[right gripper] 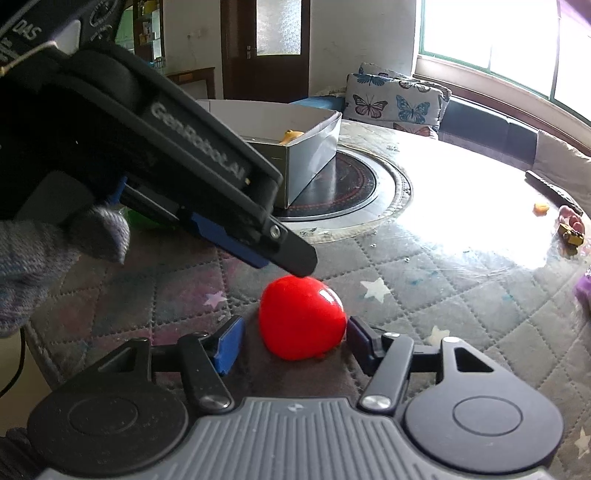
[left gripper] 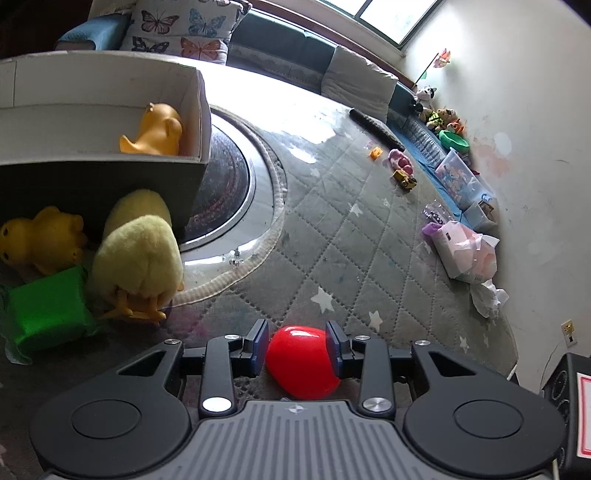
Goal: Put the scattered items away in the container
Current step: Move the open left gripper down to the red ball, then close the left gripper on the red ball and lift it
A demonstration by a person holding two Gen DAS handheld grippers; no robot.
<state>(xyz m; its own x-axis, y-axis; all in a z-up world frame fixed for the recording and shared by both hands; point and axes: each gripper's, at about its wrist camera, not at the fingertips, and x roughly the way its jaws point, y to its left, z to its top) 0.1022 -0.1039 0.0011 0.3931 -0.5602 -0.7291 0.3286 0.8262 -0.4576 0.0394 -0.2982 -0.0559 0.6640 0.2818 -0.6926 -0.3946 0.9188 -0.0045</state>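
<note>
A glossy red heart-shaped toy (left gripper: 301,363) lies on the quilted mat. My left gripper (left gripper: 297,343) has its blue pads (left gripper: 263,338) against both sides of it, shut on it. In the right wrist view the same red toy (right gripper: 301,321) sits between my right gripper's (right gripper: 291,341) open jaws, with a gap on the left side. The left gripper's finger (right gripper: 291,254) comes down onto the toy from above. The white cardboard box (left gripper: 199,110) holds an orange rubber duck (left gripper: 157,129). A yellow plush chick (left gripper: 138,254), another orange duck (left gripper: 40,240) and a green block (left gripper: 46,308) lie beside the box.
A round glass-topped hob (left gripper: 229,184) is set in the mat under the box. Small toys (left gripper: 400,170), plastic bins (left gripper: 461,177) and tissue packs (left gripper: 465,251) lie along the right wall. Butterfly cushions (left gripper: 181,29) and a bench stand behind. A gloved hand (right gripper: 44,266) holds the left gripper.
</note>
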